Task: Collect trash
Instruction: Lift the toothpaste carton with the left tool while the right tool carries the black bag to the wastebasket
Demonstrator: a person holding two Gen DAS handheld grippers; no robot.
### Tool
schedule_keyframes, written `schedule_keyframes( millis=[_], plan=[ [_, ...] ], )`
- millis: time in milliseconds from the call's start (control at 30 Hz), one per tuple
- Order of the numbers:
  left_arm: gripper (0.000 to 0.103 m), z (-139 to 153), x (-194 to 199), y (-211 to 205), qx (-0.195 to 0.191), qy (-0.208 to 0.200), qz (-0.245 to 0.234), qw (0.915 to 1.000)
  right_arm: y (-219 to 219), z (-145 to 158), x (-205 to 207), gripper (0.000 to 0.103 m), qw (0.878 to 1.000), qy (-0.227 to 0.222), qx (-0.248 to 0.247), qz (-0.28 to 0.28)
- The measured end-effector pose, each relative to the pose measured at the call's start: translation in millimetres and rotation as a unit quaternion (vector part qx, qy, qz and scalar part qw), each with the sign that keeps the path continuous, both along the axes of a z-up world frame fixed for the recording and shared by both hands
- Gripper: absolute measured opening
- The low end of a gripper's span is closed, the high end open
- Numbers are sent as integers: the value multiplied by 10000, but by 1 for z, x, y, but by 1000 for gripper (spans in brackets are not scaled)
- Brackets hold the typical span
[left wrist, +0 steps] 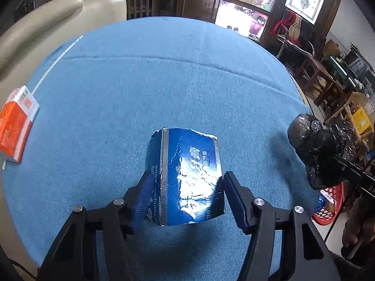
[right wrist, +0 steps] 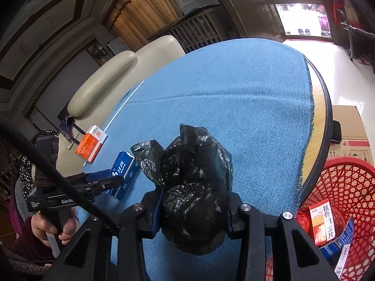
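Observation:
A torn blue toothpaste box point(left wrist: 187, 178) lies on the blue tablecloth point(left wrist: 164, 82). My left gripper point(left wrist: 187, 187) straddles its near end, fingers on both sides; I cannot tell whether they press on it. The box also shows in the right wrist view point(right wrist: 124, 171) with the left gripper point(right wrist: 114, 181) at it. My right gripper point(right wrist: 192, 208) is shut on a crumpled black plastic bag point(right wrist: 194, 182) and holds it above the table's right part. The bag shows in the left wrist view point(left wrist: 321, 149) too. An orange and white box point(left wrist: 16, 126) lies at the table's left edge, also seen from the right wrist point(right wrist: 91, 144).
A red mesh basket point(right wrist: 339, 187) stands on the floor by the table's right edge, holding a medicine box point(right wrist: 322, 222) and other packaging. A thin white stick point(right wrist: 124, 105) lies on the cloth. A cream sofa point(right wrist: 105, 82) stands behind the table. A cardboard box point(right wrist: 351, 128) sits on the floor.

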State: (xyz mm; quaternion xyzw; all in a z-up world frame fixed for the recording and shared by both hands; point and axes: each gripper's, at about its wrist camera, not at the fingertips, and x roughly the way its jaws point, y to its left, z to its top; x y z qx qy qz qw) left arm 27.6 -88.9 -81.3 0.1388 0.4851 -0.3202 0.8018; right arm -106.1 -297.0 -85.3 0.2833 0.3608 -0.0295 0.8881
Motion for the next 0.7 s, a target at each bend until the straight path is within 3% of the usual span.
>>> schedule_keyframes(
  millis=[200,467,700],
  plan=[
    [57,15,0,-24,126,-131,-67,9998,-12,4,-9,43,9999,-50,5,-117],
    [57,45,-22,-91,171,-627,-790,9948,-40,9,-39,43,9982,-79,-52,-591],
    [57,53,-52,-144,287,-849,-1522,9843,-67,10,-77,43,9935,-80,-17,-1137]
  ],
)
